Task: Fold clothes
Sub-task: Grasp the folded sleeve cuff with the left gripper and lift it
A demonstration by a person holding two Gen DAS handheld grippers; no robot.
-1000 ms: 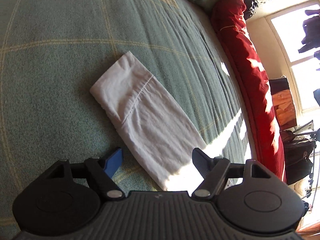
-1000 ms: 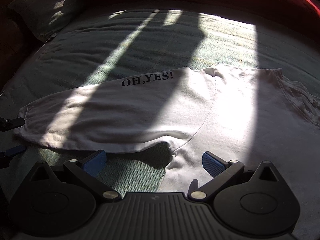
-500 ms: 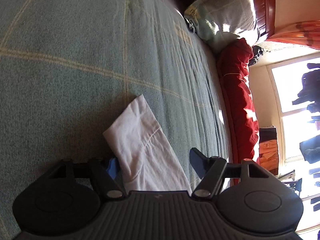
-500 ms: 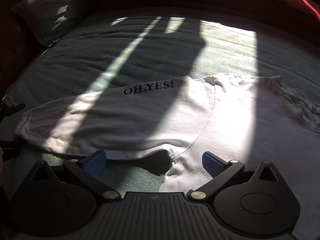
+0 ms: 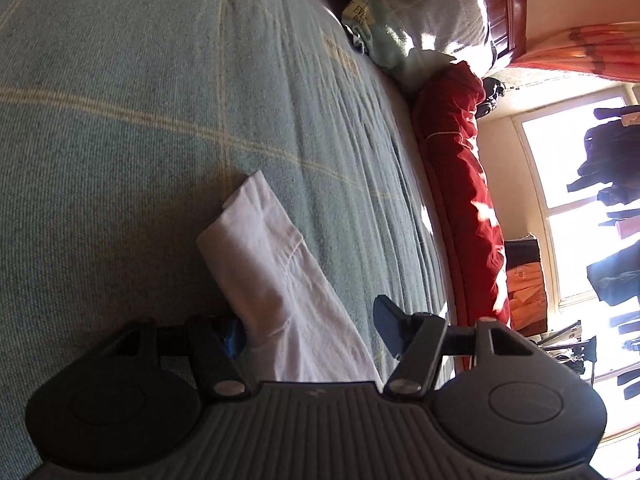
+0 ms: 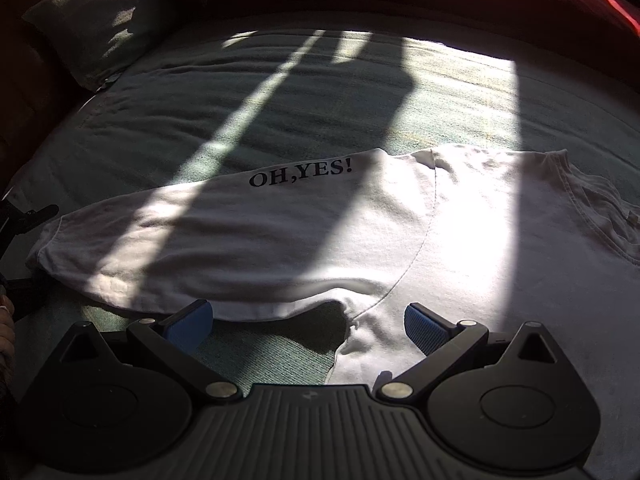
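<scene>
Two hand-held grippers are working a white shirt lying on the bed: left is closing around the sleeve, right is waiting open, empty; next, folding the sleeve inward.

The T-shirt lies on the bed, a pillow behind it.

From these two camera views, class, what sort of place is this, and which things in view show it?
Most likely a bedroom. A white T-shirt lies on a bed's green checked bedspread, a pillow leans against a wooden headboard, and a sunlit window has an orange curtain.
</scene>
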